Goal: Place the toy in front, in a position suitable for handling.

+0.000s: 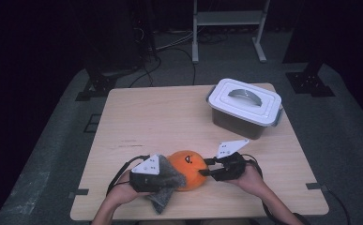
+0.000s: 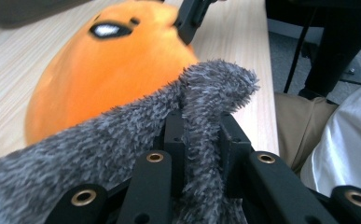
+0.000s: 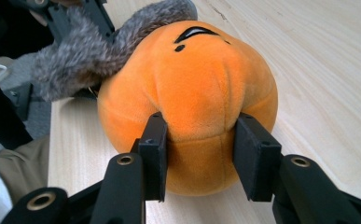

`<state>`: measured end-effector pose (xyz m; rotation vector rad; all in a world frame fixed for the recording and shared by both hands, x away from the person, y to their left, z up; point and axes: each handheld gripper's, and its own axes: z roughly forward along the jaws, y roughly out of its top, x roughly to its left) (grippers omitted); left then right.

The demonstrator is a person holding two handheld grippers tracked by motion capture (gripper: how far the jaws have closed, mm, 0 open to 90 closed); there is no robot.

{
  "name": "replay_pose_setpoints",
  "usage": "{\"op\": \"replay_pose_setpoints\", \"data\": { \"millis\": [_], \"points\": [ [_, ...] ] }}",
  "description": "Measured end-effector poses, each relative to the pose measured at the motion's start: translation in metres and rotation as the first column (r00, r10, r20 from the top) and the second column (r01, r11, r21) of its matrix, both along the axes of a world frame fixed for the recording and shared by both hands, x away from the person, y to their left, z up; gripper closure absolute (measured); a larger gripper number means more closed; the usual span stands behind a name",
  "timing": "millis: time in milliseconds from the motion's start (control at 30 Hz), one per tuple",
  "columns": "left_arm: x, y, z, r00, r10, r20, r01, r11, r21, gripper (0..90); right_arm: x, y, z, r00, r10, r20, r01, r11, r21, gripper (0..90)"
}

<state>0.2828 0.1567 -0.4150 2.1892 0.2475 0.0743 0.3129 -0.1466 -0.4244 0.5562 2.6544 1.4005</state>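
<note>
High view: orange plush sits lower centre of table | right gripper clamps its right flank | left gripper pinches grey furry cloth against its left side.

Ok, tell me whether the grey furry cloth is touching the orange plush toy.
Touching. In the left gripper view the grey furry cloth lies against the orange plush toy; no gap shows.

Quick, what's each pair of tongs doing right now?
Left tongs: shut on the fuzzy grey cloth.
Right tongs: shut on the round orange plush toy.
</note>
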Motion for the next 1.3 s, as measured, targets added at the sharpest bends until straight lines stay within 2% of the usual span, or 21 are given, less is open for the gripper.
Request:
{"op": "replay_pose_setpoints", "data": {
  "millis": [67,133,167,267,367,400,433,467,500,533,600,633,667,733,800,933,967,1000,1100,1200,1300],
  "points": [
    [0.001,0.002,0.001,1.0,0.002,-0.003,-0.002,1.0,-0.005,77.1,-0.002,0.002,0.001,0.9998,0.003,0.022,-0.003,1.0,-0.009,57.9],
    [0.004,-0.001,0.007,0.9999,0.011,-0.001,-0.011,0.9992,-0.04,77.2,-0.004,0.004,0.002,0.9996,0.002,0.029,-0.002,1.0,-0.014,58.0],
    [0.004,-0.001,0.007,0.9999,0.011,-0.001,-0.011,0.9992,-0.04,77.2,-0.005,0.005,0.002,0.9994,0.005,0.033,-0.005,1.0,-0.014,58.0],
    [0.008,-0.01,0.016,0.9996,0.018,0.022,-0.017,0.9976,-0.067,77.1,-0.007,0.006,0.003,0.999,0.013,0.043,-0.013,1.0,-0.02,58.0],
    [0.01,-0.024,0.017,0.9991,0.011,0.041,-0.01,0.9996,-0.028,77.2,-0.01,0.007,0.004,0.9978,0.022,0.063,-0.019,0.999,-0.039,57.7],
    [0.01,-0.024,0.017,0.9991,0.011,0.041,-0.01,0.9996,-0.028,77.2,-0.01,0.007,0.004,0.9978,0.022,0.063,-0.019,0.999,-0.039,57.7],
    [0.011,-0.024,0.014,0.9996,0.009,0.029,-0.008,0.9995,-0.029,77.2,-0.011,0.006,0.003,0.9974,0.033,0.064,-0.03,0.998,-0.046,52.8],
    [0.011,-0.023,0.012,0.9997,0.009,0.021,-0.008,0.9994,-0.032,77.2,-0.011,0.006,0.003,0.9974,0.033,0.064,-0.03,0.998,-0.046,52.8],
    [0.011,-0.019,0.006,0.9997,0.019,-0.013,-0.019,0.9984,-0.052,77.4,-0.011,0.005,0.003,0.9967,0.036,0.072,-0.033,0.998,-0.045,47.7],
    [0.011,-0.017,0.003,0.9994,0.022,-0.028,-0.023,0.9978,-0.062,77.6,-0.011,0.004,0.003,0.9964,0.04,0.075,-0.036,0.998,-0.043,46.1],
    [0.01,-0.012,-0.003,0.9987,0.027,-0.043,-0.03,0.9969,-0.073,77.7,-0.011,0.003,0.003,0.9961,0.049,0.074,-0.047,0.999,-0.026,42.7],
    [0.01,-0.012,-0.003,0.9987,0.027,-0.043,-0.03,0.9969,-0.073,77.7,-0.011,0.003,0.003,0.9961,0.049,0.074,-0.047,0.999,-0.026,42.7],
    [0.009,-0.007,-0.002,0.9984,0.035,-0.044,-0.038,0.9968,-0.07,77.7,-0.011,0.002,0.003,0.9952,0.054,0.082,-0.052,0.998,-0.021,37.7],
    [0.008,-0.005,-0.002,0.9984,0.041,-0.039,-0.043,0.9968,-0.067,77.6,-0.01,0.002,0.003,0.9952,0.055,0.08,-0.053,0.998,-0.022,36.5],
    [0.008,-0.002,-0.001,0.998,0.051,-0.038,-0.053,0.9965,-0.065,77.6,-0.01,0.003,0.002,0.9932,0.075,0.089,-0.072,0.996,-0.045,33.7],
    [0.009,0.0,-0.002,0.9981,0.044,-0.042,-0.047,0.9962,-0.074,77.5,-0.009,0.008,-0.003,0.9936,0.08,0.081,-0.077,0.996,-0.038,37.7],
    [0.009,-0.002,0.0,0.9983,0.042,-0.04,-0.046,0.9956,-0.082,77.5,-0.008,0.009,-0.004,0.9935,0.072,0.088,-0.069,0.997,-0.037,51.4],
    [0.009,-0.002,0.0,0.9983,0.042,-0.04,-0.046,0.9956,-0.082,77.6,-0.008,0.009,-0.004,0.9935,0.072,0.088,-0.069,0.997,-0.037,51.4],
    [0.008,-0.006,0.01,0.9994,0.031,-0.019,-0.032,0.9954,-0.09,77.6,-0.011,0.007,0.0,0.9876,0.092,0.127,-0.086,0.995,-0.054,64.2],
    [0.008,-0.014,0.022,0.9999,0.012,0.006,-0.011,0.9947,-0.102,77.6,-0.011,0.007,0.0,0.9876,0.098,0.123,-0.093,0.995,-0.047,65.5],
    [0.01,-0.026,0.033,0.9994,-0.012,0.032,0.015,0.9953,-0.096,77.6,-0.015,0.01,0.002,0.984,0.117,0.135,-0.111,0.993,-0.052,65.9]
  ]
}}
